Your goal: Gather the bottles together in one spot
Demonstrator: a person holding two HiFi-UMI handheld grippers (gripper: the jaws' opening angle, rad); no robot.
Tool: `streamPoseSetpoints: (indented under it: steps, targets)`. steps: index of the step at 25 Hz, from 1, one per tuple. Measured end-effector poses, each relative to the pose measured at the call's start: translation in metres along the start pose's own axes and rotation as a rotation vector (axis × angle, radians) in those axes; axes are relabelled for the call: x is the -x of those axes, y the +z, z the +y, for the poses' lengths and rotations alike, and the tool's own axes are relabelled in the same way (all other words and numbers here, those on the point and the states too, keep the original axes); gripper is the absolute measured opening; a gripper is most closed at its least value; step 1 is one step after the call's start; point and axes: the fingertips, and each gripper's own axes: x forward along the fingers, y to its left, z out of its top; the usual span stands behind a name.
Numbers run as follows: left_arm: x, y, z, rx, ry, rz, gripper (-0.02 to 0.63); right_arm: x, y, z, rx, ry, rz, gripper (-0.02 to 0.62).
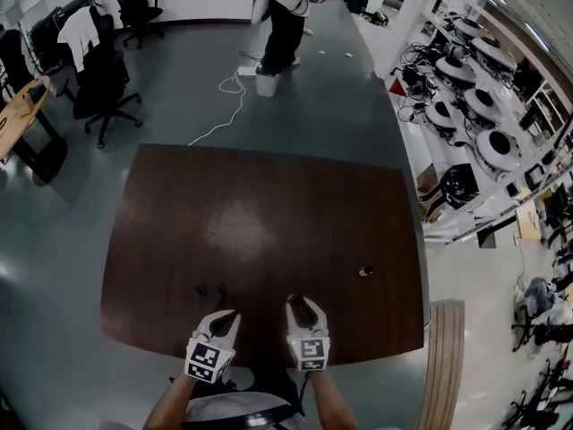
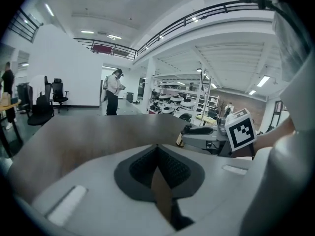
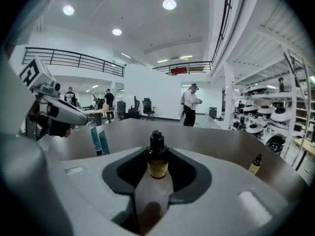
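Right gripper view showed the right tool (image 1: pixel 306 305) clenched on a small dark bottle (image 3: pixel 157 162), upright between its tips and gripped at the labelled body. A second small bottle (image 3: pixel 255 164) stood on the surface (image 3: pixel 211 141) ahead to its right. The left tool (image 2: pixel 157 147) was closed on nothing. Such bottles were probably light, stiff, smooth and breakable, best pinched gently at mid-body.

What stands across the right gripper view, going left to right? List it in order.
Left gripper → tall blue bottle → large amber bottle at centre → small amber bottle at far right.
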Motion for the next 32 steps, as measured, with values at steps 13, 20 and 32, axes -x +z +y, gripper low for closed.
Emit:
streamPoseSetpoints:
  steps: [13, 20, 32]
  targets:
    - [0.046, -0.021, 0.048, 0.106, 0.177, -0.02, 0.0, -0.046, 0.008, 0.078, 0.082, 0.236, 0.011, 0.13]
    - [0.056, -0.029, 0.063, 0.137, 0.207, -0.019, 0.0, -0.058, 0.001, 0.102, 0.109, 0.287, 0.037, 0.13]
    - [0.051, -0.045, 0.083, 0.167, 0.216, -0.002, 0.0, -0.08, -0.034, 0.117, 0.093, 0.319, 0.098, 0.13]
